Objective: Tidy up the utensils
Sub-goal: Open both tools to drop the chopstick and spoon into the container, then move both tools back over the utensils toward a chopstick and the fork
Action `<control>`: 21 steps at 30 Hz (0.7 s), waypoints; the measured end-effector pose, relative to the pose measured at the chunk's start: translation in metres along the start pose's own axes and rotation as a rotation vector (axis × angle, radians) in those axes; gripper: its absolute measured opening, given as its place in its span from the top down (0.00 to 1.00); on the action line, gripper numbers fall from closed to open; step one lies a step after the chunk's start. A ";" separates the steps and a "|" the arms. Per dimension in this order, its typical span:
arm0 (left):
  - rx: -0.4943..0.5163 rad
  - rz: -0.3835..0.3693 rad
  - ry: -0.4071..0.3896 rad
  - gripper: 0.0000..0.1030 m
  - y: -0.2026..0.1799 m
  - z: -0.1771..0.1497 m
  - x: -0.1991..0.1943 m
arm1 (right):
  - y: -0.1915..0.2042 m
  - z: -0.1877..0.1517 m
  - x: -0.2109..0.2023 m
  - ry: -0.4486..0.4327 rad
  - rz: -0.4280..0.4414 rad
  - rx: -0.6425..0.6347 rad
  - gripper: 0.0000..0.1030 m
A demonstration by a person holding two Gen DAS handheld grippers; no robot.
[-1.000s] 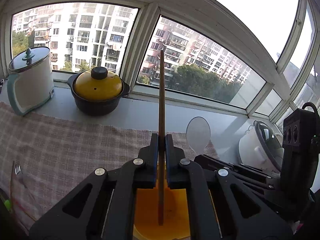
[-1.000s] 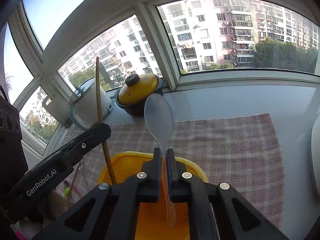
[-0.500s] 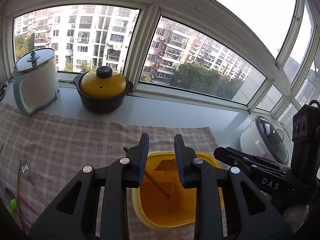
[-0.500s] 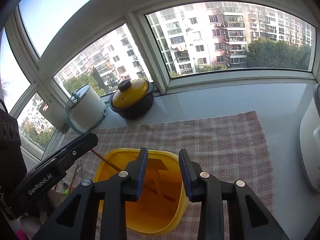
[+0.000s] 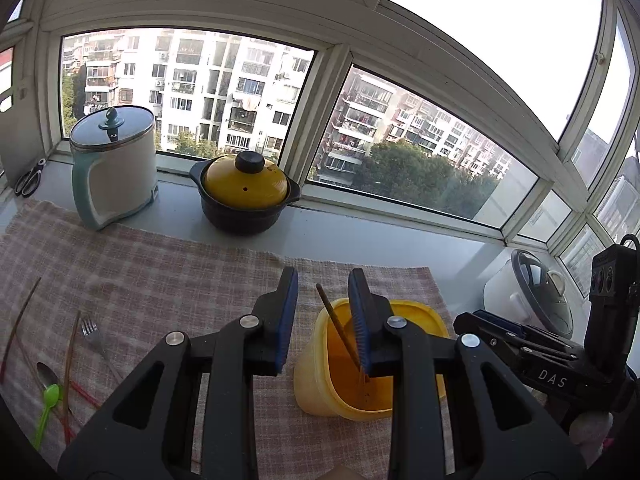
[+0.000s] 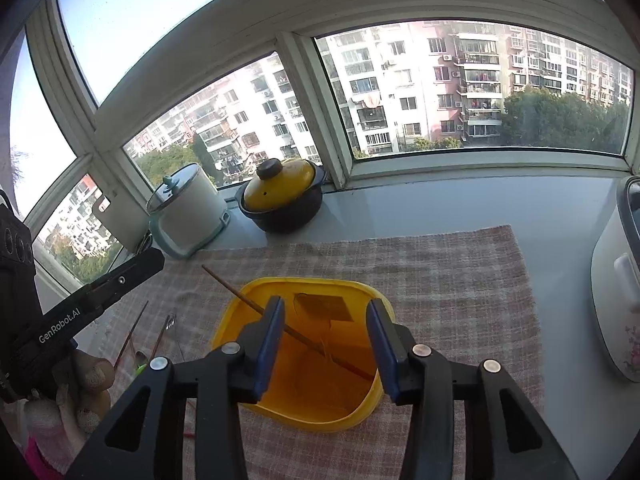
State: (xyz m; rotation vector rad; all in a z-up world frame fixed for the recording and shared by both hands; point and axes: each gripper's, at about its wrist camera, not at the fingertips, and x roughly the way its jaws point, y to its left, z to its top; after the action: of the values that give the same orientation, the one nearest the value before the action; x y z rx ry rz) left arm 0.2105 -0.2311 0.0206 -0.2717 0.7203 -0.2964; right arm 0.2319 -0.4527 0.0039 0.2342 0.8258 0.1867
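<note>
A yellow plastic container (image 5: pixel 320 380) stands on the checked cloth. A brown chopstick (image 5: pixel 340 328) leans inside it, its top sticking out over the rim. My left gripper (image 5: pixel 323 276) is open and holds nothing, just left of and above the container. In the right wrist view the container (image 6: pixel 304 412) sits right under my right gripper (image 6: pixel 326 306), whose jaws are opening with nothing pressed between them. The chopstick (image 6: pixel 232 286) and a faint clear spoon (image 6: pixel 320 320) lie inside. A fork (image 5: pixel 94 336), a green spoon (image 5: pixel 46 404) and red chopsticks (image 5: pixel 70 352) lie at the left.
A white electric pot with a blue handle (image 5: pixel 114 172) and a black casserole with a yellow lid (image 5: pixel 246 196) stand on the windowsill. Scissors (image 5: pixel 30 178) lie at the far left. A white rice cooker (image 6: pixel 616 292) stands at the right edge of the cloth (image 5: pixel 160 272).
The left gripper let go of the chopstick and the right let go of the clear spoon; both now rest in the yellow container. Both grippers opened and drew back, the left shifting leftward.
</note>
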 end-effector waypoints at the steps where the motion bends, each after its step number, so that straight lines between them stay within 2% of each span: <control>1: -0.005 0.001 0.001 0.76 0.005 0.000 -0.005 | 0.005 -0.002 -0.003 -0.005 0.001 -0.006 0.49; 6: 0.008 0.021 0.002 0.76 0.034 -0.003 -0.030 | 0.033 -0.010 -0.012 -0.016 -0.002 -0.029 0.41; 12: 0.010 0.035 0.008 0.76 0.080 -0.003 -0.065 | 0.077 -0.025 -0.015 -0.017 -0.014 -0.057 0.38; 15: 0.018 0.050 0.010 0.75 0.107 -0.003 -0.084 | 0.103 -0.034 -0.013 -0.013 -0.011 -0.073 0.30; 21: -0.010 0.090 0.029 0.75 0.168 -0.003 -0.112 | 0.147 -0.045 -0.003 0.018 -0.003 -0.103 0.27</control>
State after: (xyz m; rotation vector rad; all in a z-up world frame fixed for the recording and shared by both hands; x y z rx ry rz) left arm 0.1571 -0.0358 0.0283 -0.2438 0.7609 -0.2122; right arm 0.1858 -0.3064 0.0173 0.1344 0.8320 0.2279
